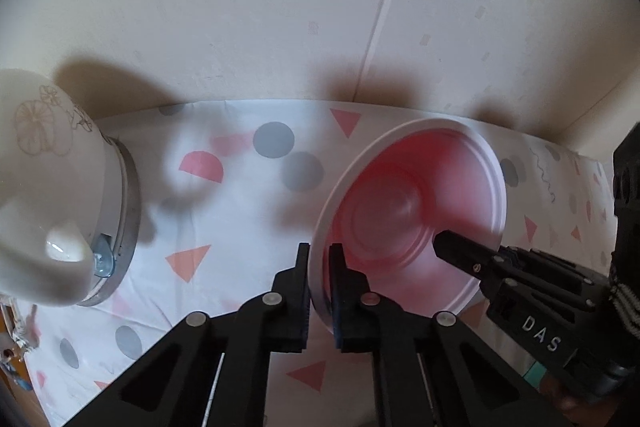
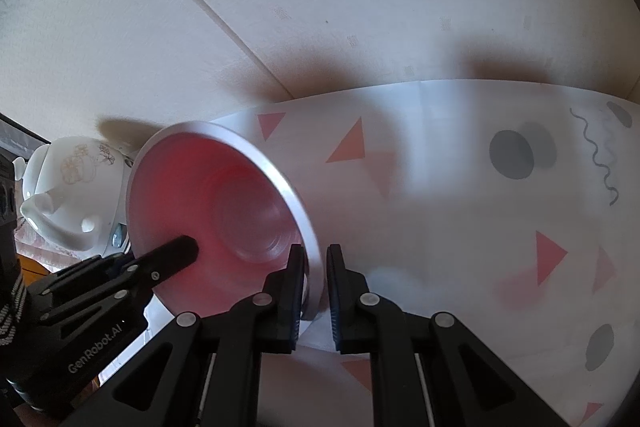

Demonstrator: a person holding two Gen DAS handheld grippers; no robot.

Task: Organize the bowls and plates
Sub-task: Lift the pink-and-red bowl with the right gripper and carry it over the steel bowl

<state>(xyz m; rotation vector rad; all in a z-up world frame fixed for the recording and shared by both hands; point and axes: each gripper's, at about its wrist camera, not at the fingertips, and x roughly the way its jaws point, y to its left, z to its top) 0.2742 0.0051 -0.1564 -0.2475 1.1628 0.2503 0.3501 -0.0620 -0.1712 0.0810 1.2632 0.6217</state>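
Note:
A pink bowl with a pale rim [image 1: 408, 203] is held up off the table, tilted so its inside faces the cameras. My left gripper [image 1: 319, 259] is shut on its left rim. My right gripper [image 2: 313, 263] is shut on the opposite rim; it also shows in the left wrist view [image 1: 472, 259], reaching in from the right. In the right wrist view the bowl [image 2: 224, 211] sits left of centre, with my left gripper [image 2: 168, 259] coming in from the lower left.
A white electric kettle with a floral print [image 1: 52, 187] stands on its metal base at the left; it also shows in the right wrist view [image 2: 72, 199]. A tablecloth with pink triangles and grey dots [image 1: 248, 211] covers the table. A cream wall [image 1: 280, 7] rises close behind.

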